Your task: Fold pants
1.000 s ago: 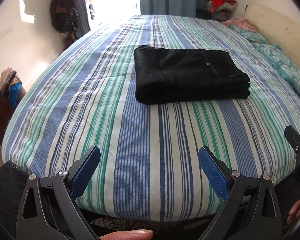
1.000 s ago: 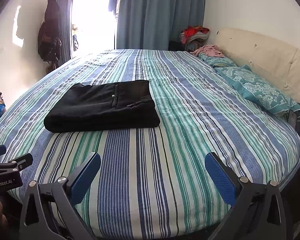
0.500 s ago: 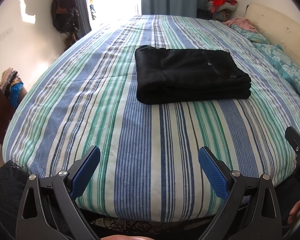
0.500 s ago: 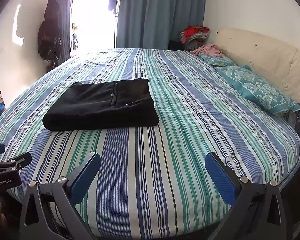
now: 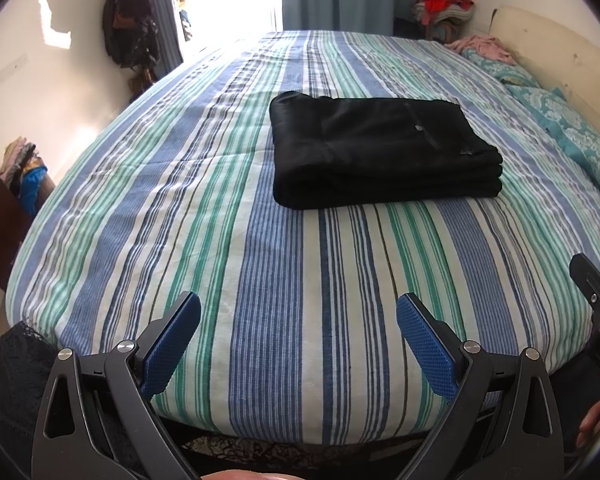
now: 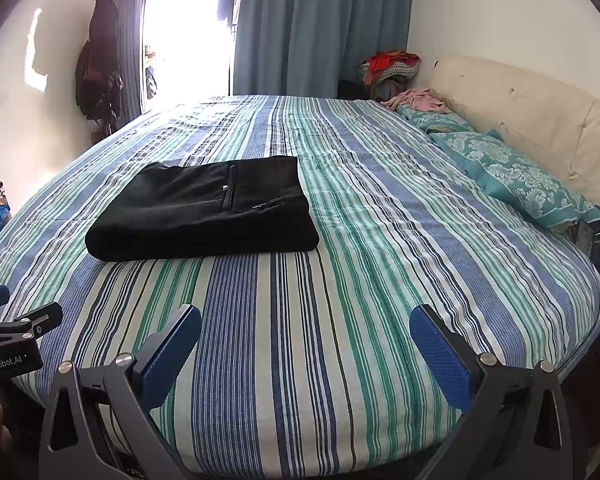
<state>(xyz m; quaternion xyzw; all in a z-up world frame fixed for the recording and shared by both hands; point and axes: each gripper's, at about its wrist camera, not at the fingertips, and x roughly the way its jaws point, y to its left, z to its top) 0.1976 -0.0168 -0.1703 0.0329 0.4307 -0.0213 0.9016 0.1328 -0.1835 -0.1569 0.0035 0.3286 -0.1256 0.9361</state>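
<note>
— Claws first: what is the left gripper (image 5: pixel 298 334) doing in its own view?

— Its two blue pads (image 5: pixel 172 344) are spread wide with nothing between them. It hangs by the near edge of the striped bed (image 5: pixel 260 280). The black pants (image 5: pixel 380 152) lie folded in a flat, neat pile in the middle of the bed, well apart from the claw.

— What else shows there?

— A dark cabinet (image 5: pixel 0 220) at the left edge with bright clothes on top. Dark bags (image 5: pixel 130 36) hang on the wall. A bit of the right gripper (image 5: pixel 598 320) pokes in at the right edge.

— And the right wrist view?

— The right gripper (image 6: pixel 304 344) is spread wide too, holding nothing, near the bed's edge. The pants (image 6: pixel 208 212) sit to the left here, and you can see a pocket line and a small button on top. This view shows more of the cream headboard (image 6: pixel 520 120), the whole teal pillow (image 6: pixel 512 176) and the blue curtain (image 6: pixel 320 28). Part of the left gripper (image 6: pixel 16 340) shows at the left edge.

— Any baskets or boxes?

— A heap of red clothes (image 6: pixel 392 66) sits in the far corner. I cannot tell what it sits in.
</note>
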